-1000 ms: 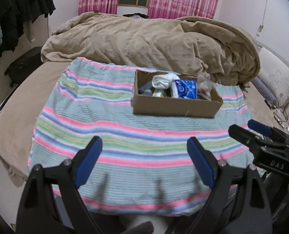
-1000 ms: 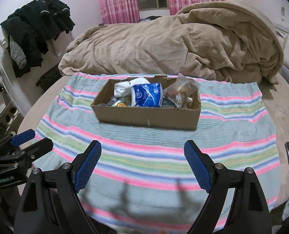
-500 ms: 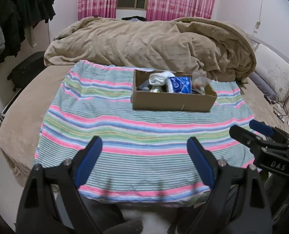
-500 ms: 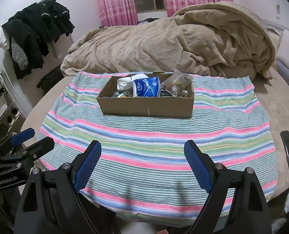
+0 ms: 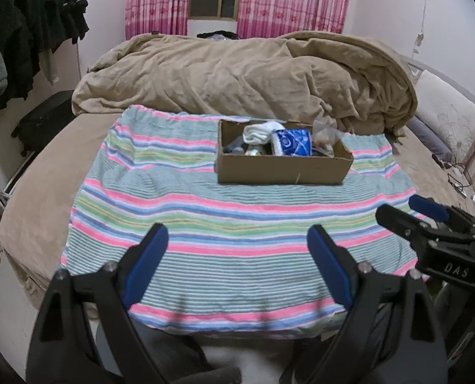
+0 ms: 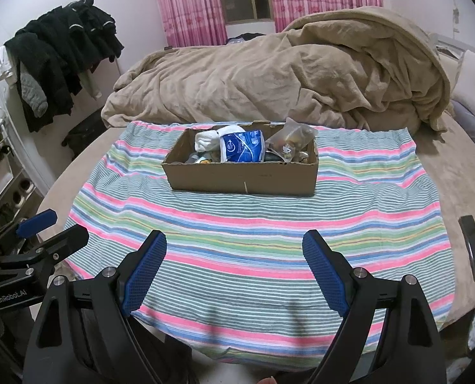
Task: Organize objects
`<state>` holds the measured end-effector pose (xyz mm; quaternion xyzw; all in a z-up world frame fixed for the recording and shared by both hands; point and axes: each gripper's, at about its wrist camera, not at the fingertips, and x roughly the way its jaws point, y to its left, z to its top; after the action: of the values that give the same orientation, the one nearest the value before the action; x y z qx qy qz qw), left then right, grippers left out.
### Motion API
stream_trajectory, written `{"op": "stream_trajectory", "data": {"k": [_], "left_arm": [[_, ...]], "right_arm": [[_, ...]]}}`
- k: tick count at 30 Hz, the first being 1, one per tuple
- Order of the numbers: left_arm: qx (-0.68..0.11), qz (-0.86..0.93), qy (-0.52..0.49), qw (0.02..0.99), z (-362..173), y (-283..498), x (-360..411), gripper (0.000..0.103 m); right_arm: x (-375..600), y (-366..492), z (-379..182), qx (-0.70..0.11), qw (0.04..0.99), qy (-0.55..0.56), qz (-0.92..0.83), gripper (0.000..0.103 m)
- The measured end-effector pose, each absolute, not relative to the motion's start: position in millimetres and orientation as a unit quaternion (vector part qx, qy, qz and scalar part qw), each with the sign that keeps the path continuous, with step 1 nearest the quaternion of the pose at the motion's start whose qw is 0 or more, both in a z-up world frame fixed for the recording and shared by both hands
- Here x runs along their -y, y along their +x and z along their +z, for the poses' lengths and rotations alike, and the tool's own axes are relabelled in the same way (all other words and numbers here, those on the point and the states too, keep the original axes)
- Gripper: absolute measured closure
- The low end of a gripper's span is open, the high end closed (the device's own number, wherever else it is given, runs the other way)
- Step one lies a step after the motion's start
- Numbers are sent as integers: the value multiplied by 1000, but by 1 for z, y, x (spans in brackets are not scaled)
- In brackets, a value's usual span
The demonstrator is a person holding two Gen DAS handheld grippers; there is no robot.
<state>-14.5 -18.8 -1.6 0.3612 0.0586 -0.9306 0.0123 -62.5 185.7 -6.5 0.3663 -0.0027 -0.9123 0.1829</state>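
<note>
- From the left wrist we look across the bed toward the cardboard box (image 5: 284, 169), well back.
- From the right wrist we face that box (image 6: 242, 176) likewise; both views share it.

Both grippers open, empty, held side by side.

The left gripper (image 5: 237, 240) points forward with its jaws spread wide; the blue pads (image 5: 146, 267) face each other and nothing sits between them. The right gripper (image 6: 234, 246) holds the same pose, jaws equally wide, blue pads (image 6: 325, 275) bare. Each unit appears at the edge of the other's view: the right gripper (image 5: 429, 217) beside the left one's right side, the left gripper (image 6: 45, 233) beside the right one's left side. Both tilt slightly downward.
</note>
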Motion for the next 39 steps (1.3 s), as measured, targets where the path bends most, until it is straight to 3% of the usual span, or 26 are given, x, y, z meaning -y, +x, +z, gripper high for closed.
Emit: {"op": "stream_trajectory", "data": {"k": [39], "left_arm": [[-59, -930, 362, 5, -1, -12, 19, 13]], "right_arm": [[-185, -59, -8, 3, 182, 365, -913, 14]]}}
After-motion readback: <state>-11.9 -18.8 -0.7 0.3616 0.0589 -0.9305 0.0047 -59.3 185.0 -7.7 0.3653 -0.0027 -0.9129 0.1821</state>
